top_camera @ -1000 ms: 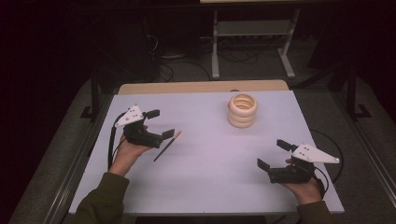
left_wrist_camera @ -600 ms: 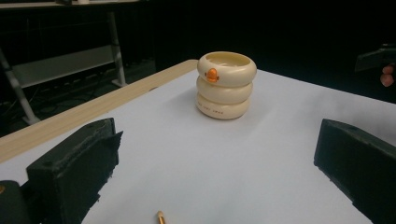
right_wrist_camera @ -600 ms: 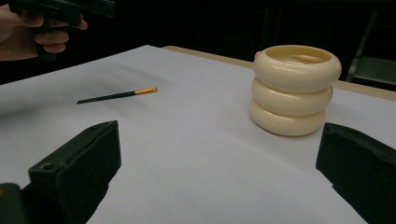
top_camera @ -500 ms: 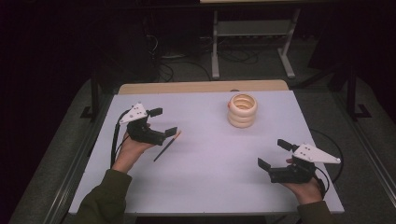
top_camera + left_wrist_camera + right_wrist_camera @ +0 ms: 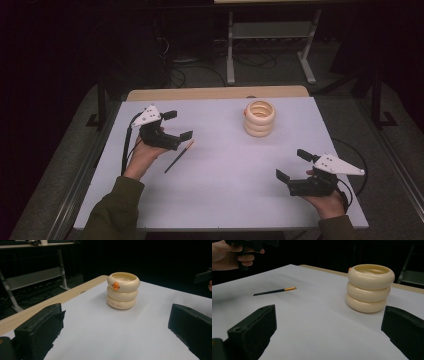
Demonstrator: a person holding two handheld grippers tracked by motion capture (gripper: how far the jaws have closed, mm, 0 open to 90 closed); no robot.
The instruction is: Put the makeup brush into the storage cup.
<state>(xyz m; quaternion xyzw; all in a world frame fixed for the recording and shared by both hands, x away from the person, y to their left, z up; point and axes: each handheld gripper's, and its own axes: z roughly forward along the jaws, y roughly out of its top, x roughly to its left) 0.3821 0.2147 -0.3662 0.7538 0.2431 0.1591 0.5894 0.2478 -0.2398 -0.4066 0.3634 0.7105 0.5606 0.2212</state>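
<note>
White bench, dark room.
Thin black pencil with orange tip lies beside the left tool; both tools released, right tool too.

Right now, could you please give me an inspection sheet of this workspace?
Surface: white table with a wooden strip along the far edge.
Job's things: thin dark pencil lying flat, orange end toward the left gripper; cream three-ringed holder upright, apart from it.
Clutter: nothing seen.
Grippers: left gripper open, above the pencil's orange end; right gripper open, holding nothing.
Cables: one black cable trails from each gripper.
Surroundings: dark room, metal frame and floor cables behind.
</note>
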